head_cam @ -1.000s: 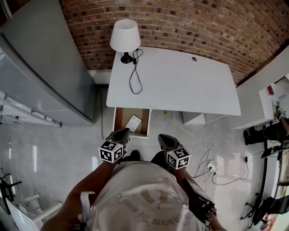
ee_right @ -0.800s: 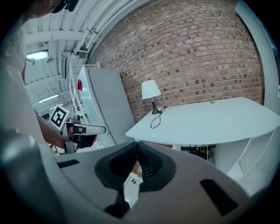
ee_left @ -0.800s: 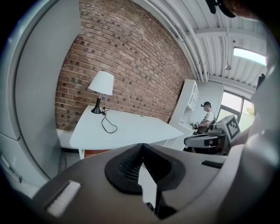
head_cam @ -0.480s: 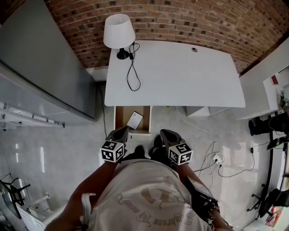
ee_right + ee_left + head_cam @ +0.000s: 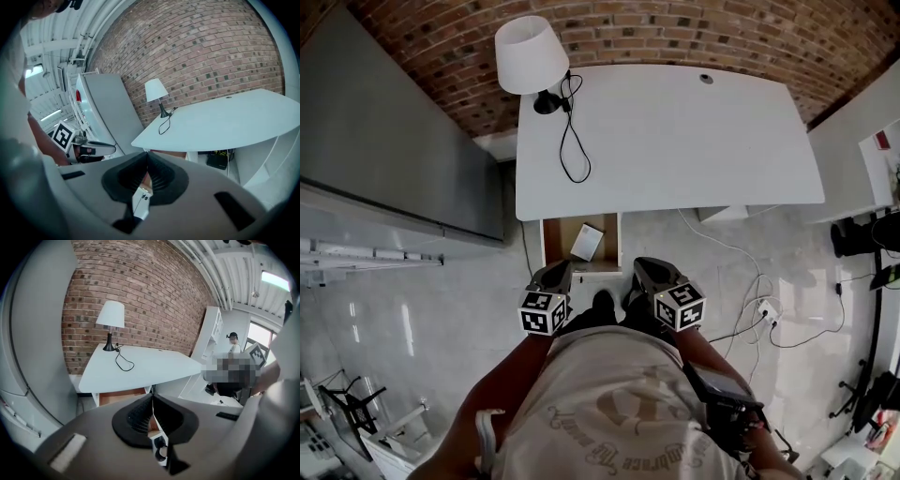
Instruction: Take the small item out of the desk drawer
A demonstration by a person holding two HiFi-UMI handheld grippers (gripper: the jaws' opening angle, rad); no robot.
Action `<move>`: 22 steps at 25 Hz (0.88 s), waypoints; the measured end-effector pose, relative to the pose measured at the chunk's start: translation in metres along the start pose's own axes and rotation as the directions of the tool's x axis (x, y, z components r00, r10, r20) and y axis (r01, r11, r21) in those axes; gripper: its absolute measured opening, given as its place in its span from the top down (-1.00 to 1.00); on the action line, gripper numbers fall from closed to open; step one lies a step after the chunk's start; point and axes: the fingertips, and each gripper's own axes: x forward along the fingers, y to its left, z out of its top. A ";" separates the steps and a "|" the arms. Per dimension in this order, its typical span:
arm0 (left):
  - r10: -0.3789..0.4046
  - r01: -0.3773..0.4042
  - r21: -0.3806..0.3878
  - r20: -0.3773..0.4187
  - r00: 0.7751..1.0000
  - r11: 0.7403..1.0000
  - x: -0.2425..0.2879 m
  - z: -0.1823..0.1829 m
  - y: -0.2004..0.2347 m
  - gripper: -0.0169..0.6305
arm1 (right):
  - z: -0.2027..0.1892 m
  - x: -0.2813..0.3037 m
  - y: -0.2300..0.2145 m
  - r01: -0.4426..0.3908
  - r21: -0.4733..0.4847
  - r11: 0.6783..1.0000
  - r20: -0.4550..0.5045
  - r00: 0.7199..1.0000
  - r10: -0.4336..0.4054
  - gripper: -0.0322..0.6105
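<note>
left gripper (image 5: 554, 270): I read the jaws pressed together, nothing between them. In the left gripper view (image 5: 152, 396) the pads meet in a single line. It hangs just short of the drawer front, on its left side.
right gripper (image 5: 645, 270): jaws also closed and empty; the right gripper view (image 5: 147, 153) shows the pads touching at the tip. It sits to the right of the drawer, level with the left gripper.
drawer (image 5: 549, 246): open, pulled out from under the left end of the desk, with a brown wood inside. Its front edge lies between the two grippers and the desk.
small item (image 5: 587, 242): flat, white and rectangular. It lies tilted on the drawer bottom, toward the right wall, and neither gripper touches it.
desk (image 5: 675, 141): white top, bare except at its left end.
lamp (image 5: 527, 56): white shade on a black base, on the back left corner of the desk.
cable (image 5: 571, 141): black, looping from the lamp base across the desk top.
wall (image 5: 675, 33): red brick, behind the desk.
cabinet (image 5: 384, 141): grey, to the left of the desk.
</note>
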 end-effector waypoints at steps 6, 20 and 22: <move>-0.014 0.014 -0.007 -0.029 0.999 1.000 0.020 -0.008 0.008 0.93 | -0.010 0.016 -0.009 0.007 0.042 0.999 -0.021 1.000 -0.006 0.88; -0.044 0.042 -0.011 -0.142 0.989 0.999 0.065 -0.049 0.013 0.93 | -0.043 0.036 -0.028 0.049 0.109 0.993 -0.054 0.998 -0.043 0.88; -0.046 0.046 -0.005 -0.156 0.987 0.999 0.071 -0.054 0.013 0.93 | -0.048 0.037 -0.032 0.051 0.119 0.992 -0.059 0.997 -0.044 0.88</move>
